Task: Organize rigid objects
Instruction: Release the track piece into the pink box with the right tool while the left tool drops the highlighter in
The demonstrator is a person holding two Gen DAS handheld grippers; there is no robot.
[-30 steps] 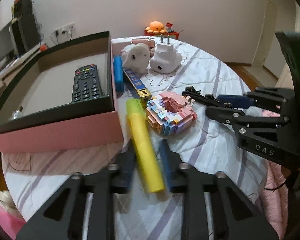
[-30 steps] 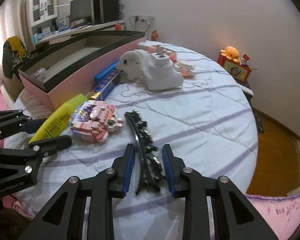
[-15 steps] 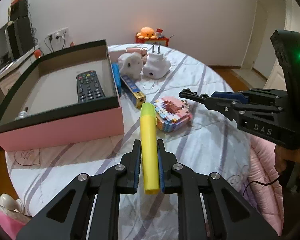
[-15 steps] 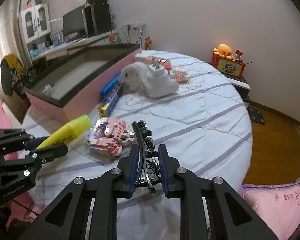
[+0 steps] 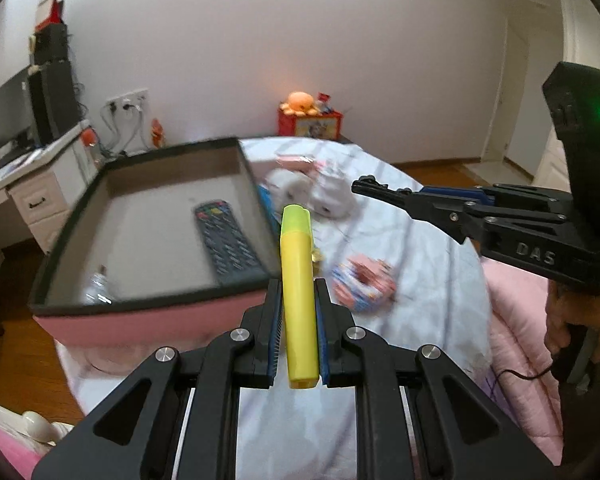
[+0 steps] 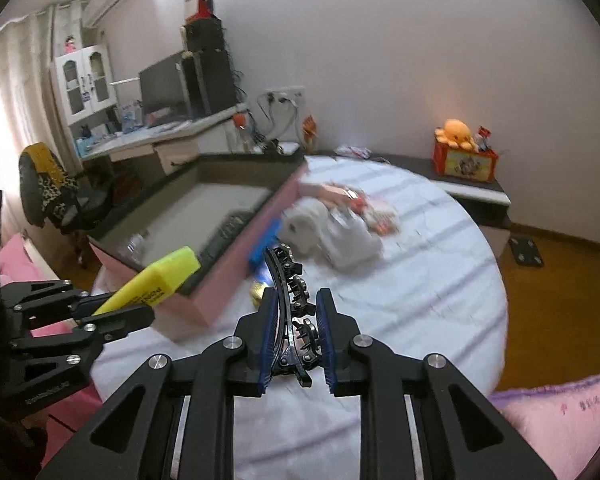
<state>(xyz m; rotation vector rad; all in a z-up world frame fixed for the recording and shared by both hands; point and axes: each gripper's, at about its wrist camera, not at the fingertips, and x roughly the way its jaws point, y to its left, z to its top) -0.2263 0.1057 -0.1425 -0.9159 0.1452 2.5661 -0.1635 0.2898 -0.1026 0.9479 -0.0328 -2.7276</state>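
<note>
The left gripper (image 5: 298,336) is clamped on a yellow highlighter (image 5: 298,280), which points straight ahead out of the jaws and is held up off the bed. Just ahead and to its left sits the pink box (image 5: 148,322), open at the top, with a remote (image 5: 226,240) and a small clear item I cannot identify already inside. To its right, below the marker's height, lies a pink block toy (image 5: 362,284); farther ahead are two white objects (image 5: 312,192), blurred.

The right gripper (image 6: 296,344) is closed around a black hair clip (image 6: 290,288), also lifted clear of the striped sheet (image 6: 420,300). The box (image 6: 236,268) lies ahead to its left, and the highlighter (image 6: 156,284) shows at far left in the other gripper (image 6: 116,312).

Judging by this, the task is partly done: two things are in the box, two more are in hand and look headed there, and the block toy, white objects, a blue item beside the box and some small pieces beyond remain on the bed.
</note>
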